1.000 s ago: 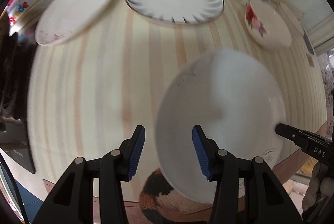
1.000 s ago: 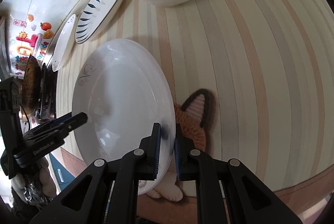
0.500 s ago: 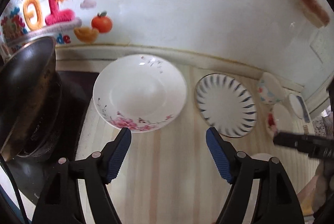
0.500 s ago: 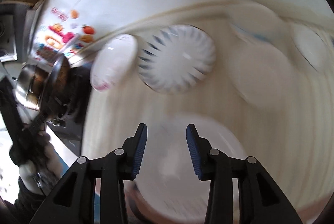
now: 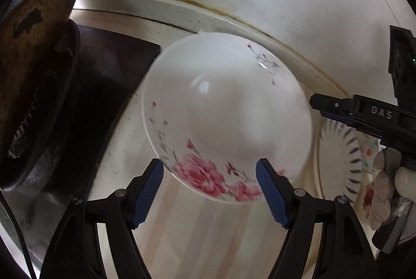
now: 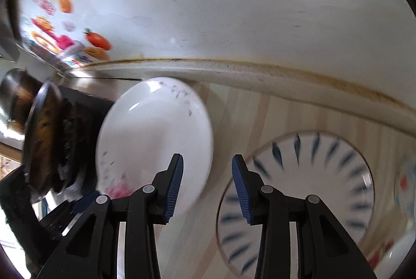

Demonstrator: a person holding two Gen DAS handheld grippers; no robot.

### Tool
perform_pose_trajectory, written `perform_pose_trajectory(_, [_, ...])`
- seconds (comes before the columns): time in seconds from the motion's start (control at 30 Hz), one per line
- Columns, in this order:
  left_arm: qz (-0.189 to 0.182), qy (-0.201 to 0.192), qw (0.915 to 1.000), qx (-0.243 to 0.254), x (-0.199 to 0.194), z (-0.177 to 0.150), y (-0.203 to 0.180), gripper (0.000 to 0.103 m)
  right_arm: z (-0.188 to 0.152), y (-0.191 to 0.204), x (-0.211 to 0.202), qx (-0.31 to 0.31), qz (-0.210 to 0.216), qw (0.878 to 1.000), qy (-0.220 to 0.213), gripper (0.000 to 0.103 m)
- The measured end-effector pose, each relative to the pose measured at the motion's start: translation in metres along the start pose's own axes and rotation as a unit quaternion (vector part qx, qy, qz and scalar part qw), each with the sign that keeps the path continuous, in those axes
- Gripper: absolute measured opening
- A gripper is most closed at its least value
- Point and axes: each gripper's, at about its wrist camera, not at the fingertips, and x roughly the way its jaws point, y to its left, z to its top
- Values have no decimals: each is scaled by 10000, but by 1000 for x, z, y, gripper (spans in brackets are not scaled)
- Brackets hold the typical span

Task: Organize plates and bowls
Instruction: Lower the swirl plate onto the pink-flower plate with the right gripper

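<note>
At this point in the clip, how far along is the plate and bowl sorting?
Nothing looks stacked yet. The pink-flower plate and the blue-petal plate lie apart on the striped counter, with more floral dishes at the right edge. The left gripper is open, straddling the flower plate's near rim; the right gripper is open and empty. Every plate remains to be gathered.

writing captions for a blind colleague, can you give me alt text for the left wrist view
The open left gripper points at a white plate with pink flowers lying on a pale striped counter, its near rim between the blue fingertips. A dark wok sits left, the right gripper and a blue-striped plate right.
</note>
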Motion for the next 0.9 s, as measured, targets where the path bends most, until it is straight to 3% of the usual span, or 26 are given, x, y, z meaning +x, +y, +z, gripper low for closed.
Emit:
perform_pose_trajectory(0.1, [14, -13, 10000, -97, 7, 8, 7, 70, 15, -9, 26, 34, 31, 9999, 93, 42])
perform_pose_trajectory(0.2, [27, 0, 9998, -211, 12, 12, 14, 62, 27, -13, 45, 72, 128, 9998, 95, 40])
perform_pose_trajectory(0.33, [93, -31, 9997, -245, 12, 12, 16, 53, 36, -12, 64, 29, 286, 9995, 138, 16])
perform_pose_trajectory(0.37, [94, -32, 9996, -268, 12, 11, 16, 53, 37, -12, 66, 7, 287, 9995, 121, 16])
perform_pose_trajectory(0.53, [-19, -93, 9993, -350, 5, 5, 13, 52, 31, -14, 58, -113, 283, 9995, -40, 14])
perform_pose_trajectory(0.9, [-168, -171, 9997, 73, -32, -17, -16, 52, -5, -19, 8, -179, 411, 9986, -264, 13])
